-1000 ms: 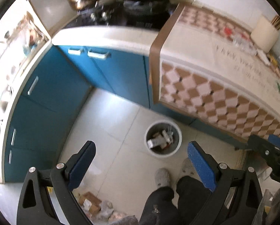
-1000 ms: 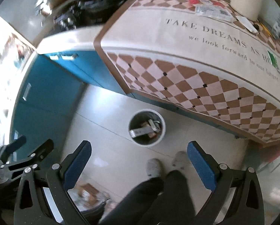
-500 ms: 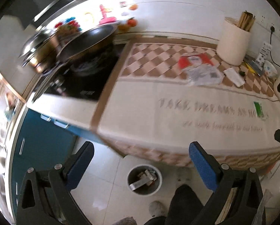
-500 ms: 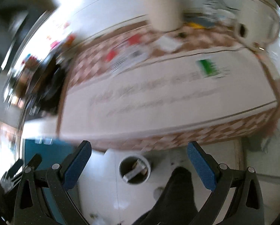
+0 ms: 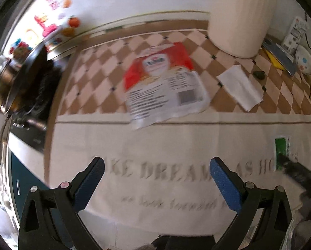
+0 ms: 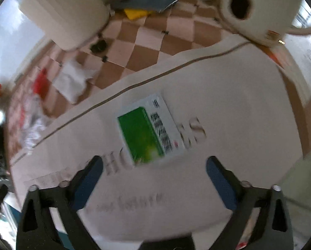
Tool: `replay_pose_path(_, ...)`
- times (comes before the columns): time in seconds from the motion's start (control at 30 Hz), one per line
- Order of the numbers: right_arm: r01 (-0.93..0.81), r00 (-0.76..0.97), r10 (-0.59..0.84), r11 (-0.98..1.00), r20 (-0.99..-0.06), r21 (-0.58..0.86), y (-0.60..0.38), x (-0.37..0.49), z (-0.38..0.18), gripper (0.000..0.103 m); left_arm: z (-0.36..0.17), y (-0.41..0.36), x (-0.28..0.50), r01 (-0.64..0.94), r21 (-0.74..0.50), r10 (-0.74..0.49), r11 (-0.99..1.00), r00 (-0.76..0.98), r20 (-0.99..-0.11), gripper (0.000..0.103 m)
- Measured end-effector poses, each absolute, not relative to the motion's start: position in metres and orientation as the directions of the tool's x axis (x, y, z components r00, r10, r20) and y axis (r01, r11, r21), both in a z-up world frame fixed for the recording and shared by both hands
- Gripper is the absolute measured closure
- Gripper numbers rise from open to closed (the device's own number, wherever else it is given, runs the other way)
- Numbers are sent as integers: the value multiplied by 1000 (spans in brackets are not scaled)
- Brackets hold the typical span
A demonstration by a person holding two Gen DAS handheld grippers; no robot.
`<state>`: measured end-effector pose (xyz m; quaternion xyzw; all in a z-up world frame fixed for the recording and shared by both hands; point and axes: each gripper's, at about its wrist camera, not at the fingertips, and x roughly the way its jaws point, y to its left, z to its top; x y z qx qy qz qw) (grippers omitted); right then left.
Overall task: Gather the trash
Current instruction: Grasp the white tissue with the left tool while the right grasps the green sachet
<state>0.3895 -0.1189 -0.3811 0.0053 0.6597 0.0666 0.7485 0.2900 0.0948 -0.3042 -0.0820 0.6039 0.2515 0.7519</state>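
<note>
A red and white plastic wrapper (image 5: 165, 83) lies flat on the checked part of the counter cloth (image 5: 155, 145), with a white folded tissue (image 5: 241, 87) to its right. My left gripper (image 5: 157, 177) hangs open above the printed lettering, short of the wrapper, nothing between its fingers. A green and white packet (image 6: 149, 131) lies on the cloth's white part, also at the right edge of the left wrist view (image 5: 281, 148). My right gripper (image 6: 155, 175) hovers just below that packet, its jaws wide and closing, with nothing between them.
A tall white cylinder holder (image 5: 238, 18) stands at the back of the counter, with a small dark object (image 5: 258, 75) near it. A pan (image 5: 19, 77) on the stove is at the left. A white appliance (image 6: 257, 6) and cable sit at the back right.
Both grippers swung up from over the floor bin to above the counter cloth. The bin and the person's legs left view; the wrapper and the green packet came close.
</note>
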Motion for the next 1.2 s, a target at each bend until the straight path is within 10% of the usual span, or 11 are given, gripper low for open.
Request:
replay_pose_path(0.2, -187, 204, 21, 982, -979, -18, -98, 404, -399, 67, -330, 84, 347, -446, 120, 191, 887, 118, -974, 1)
replay_pose_path(0.27, -202, 240, 17, 979, -971, -32, -101, 408, -398, 103, -337, 81, 365, -444, 77, 144, 892, 118, -982, 1)
replay_pose_path(0.6, -28, 202, 206, 979, -957, 204, -171, 449, -380, 103, -386, 87, 451, -537, -136, -90, 832, 111, -990, 11)
replay_pose_path(0.77, 12, 148, 210, 977, -967, 214, -187, 465, -389, 82, -394, 87, 467, -560, -105, -51, 822, 111, -993, 55)
replay_pose_path(0.83, 34, 134, 213, 975, -968, 219, -193, 468, -393, 61, -391, 80, 467, -520, -63, -4, 852, 114, -994, 97)
replay_pose_path(1.2, -255, 116, 132, 962, -985, 99, -116, 439, -401, 30, -372, 48, 375, -331, 170, 217, 928, 109, -970, 97)
